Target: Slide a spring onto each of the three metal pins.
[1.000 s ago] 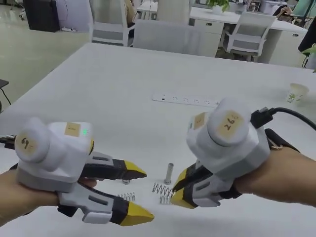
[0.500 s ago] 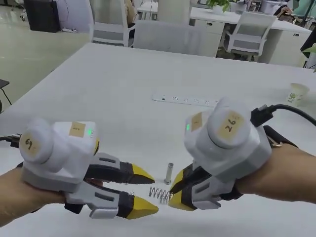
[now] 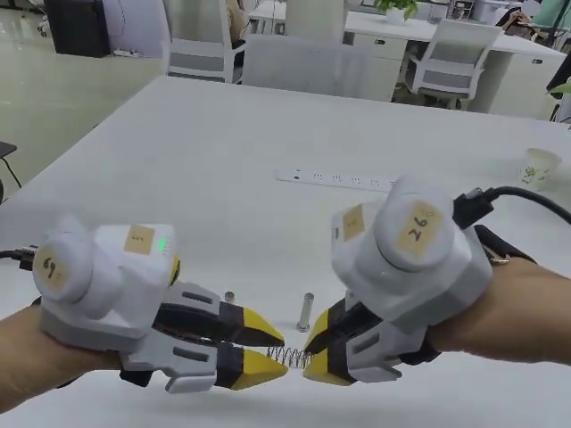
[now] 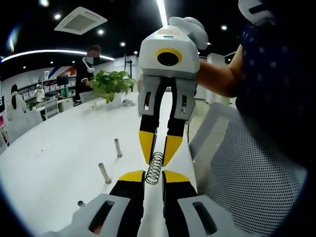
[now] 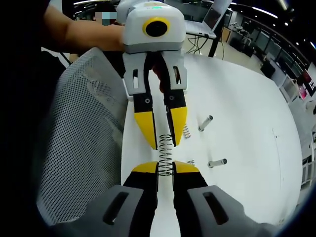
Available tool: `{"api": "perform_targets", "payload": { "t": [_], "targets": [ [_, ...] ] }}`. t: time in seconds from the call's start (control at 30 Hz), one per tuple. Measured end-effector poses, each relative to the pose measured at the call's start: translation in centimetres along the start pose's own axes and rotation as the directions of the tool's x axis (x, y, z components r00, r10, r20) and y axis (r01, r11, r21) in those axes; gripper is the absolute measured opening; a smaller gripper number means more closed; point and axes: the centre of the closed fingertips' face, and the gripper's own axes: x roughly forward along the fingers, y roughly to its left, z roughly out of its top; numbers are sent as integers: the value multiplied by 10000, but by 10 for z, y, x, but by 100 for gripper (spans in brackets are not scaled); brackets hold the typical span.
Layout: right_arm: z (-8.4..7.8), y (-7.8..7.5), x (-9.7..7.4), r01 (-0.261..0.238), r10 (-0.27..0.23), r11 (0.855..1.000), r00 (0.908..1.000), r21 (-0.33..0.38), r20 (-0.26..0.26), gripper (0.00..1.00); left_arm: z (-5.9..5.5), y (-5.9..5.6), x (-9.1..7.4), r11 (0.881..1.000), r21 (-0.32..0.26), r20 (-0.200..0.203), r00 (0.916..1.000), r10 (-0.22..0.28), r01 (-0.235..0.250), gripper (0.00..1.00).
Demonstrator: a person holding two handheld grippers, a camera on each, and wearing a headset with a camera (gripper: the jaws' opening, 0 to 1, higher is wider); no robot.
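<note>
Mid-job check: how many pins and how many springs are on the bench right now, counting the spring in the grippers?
Pins: 3
Springs: 3, one held between the left gripper and the right gripper, two lying on the table
Total: 6

Three metal pins (image 4: 104,173); three springs (image 5: 166,154); two hand-held grippers (image 4: 157,149) (image 5: 164,143).
</note>
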Motion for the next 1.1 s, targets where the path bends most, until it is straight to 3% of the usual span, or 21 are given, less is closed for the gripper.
{"api": "perform_targets", "payload": {
  "t": [0.3,0.6,1.1],
  "targets": [
    [-1,3,-1,-150,150,9999,9999,-13,-19,8,-4,-3,2,9997,183,-185,9998,-125,128,5],
    [-2,4,-1,-245,244,9996,9997,-131,-62,8,-4,-4,2,9988,432,-154,9997,-213,220,3],
    [-2,6,-1,-331,332,9994,9994,-36,130,9,-1,-5,1,9989,303,6,9994,-352,352,2]
  ]
}}
